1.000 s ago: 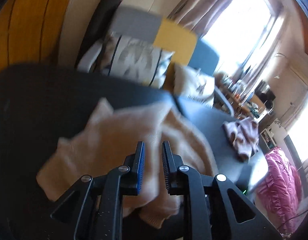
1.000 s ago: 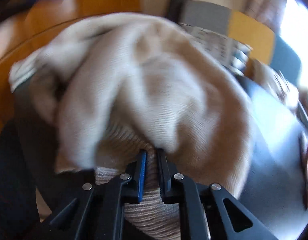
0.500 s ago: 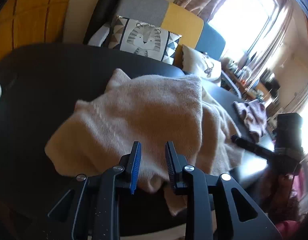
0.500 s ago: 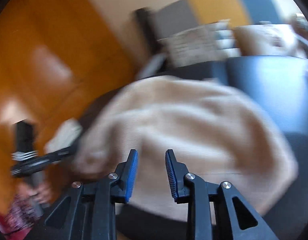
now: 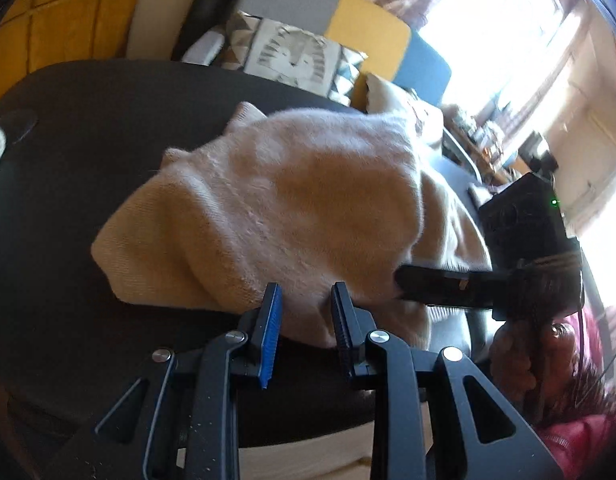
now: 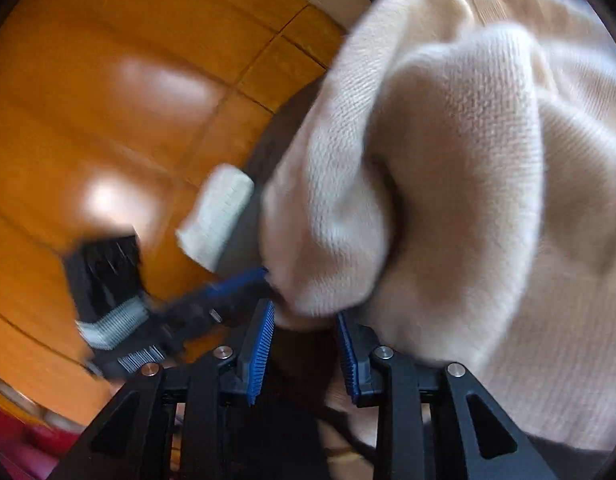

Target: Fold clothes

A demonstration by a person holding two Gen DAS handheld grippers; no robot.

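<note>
A beige knit sweater [image 5: 300, 200] lies bunched on the black table [image 5: 68, 200]. My left gripper [image 5: 304, 300] hovers at the sweater's near edge with its jaws apart; the hem shows behind the tips and the pads do not press it. From the right, my right gripper [image 5: 403, 280] reaches in sideways against the sweater's near right part, held by a hand [image 5: 519, 352]. In the right wrist view the sweater [image 6: 467, 160] fills the right side. A fold bulges just over my right gripper [image 6: 306, 316], whose jaws stand open and unpressed. The left gripper's blue-padded finger [image 6: 236, 282] shows blurred beside it.
A sofa with a lion-print cushion [image 5: 292, 52] stands behind the table. A small white cloth [image 6: 216, 220] lies at the table's left edge. Orange wooden panels [image 6: 128, 80] lie beyond it. A pink garment [image 5: 579, 440] sits low on the right, under a bright window.
My right gripper let go of the sweater's ribbed hem, opened, and swung round to the sweater's near corner. My left gripper sank closer to the near edge and opened a little wider.
</note>
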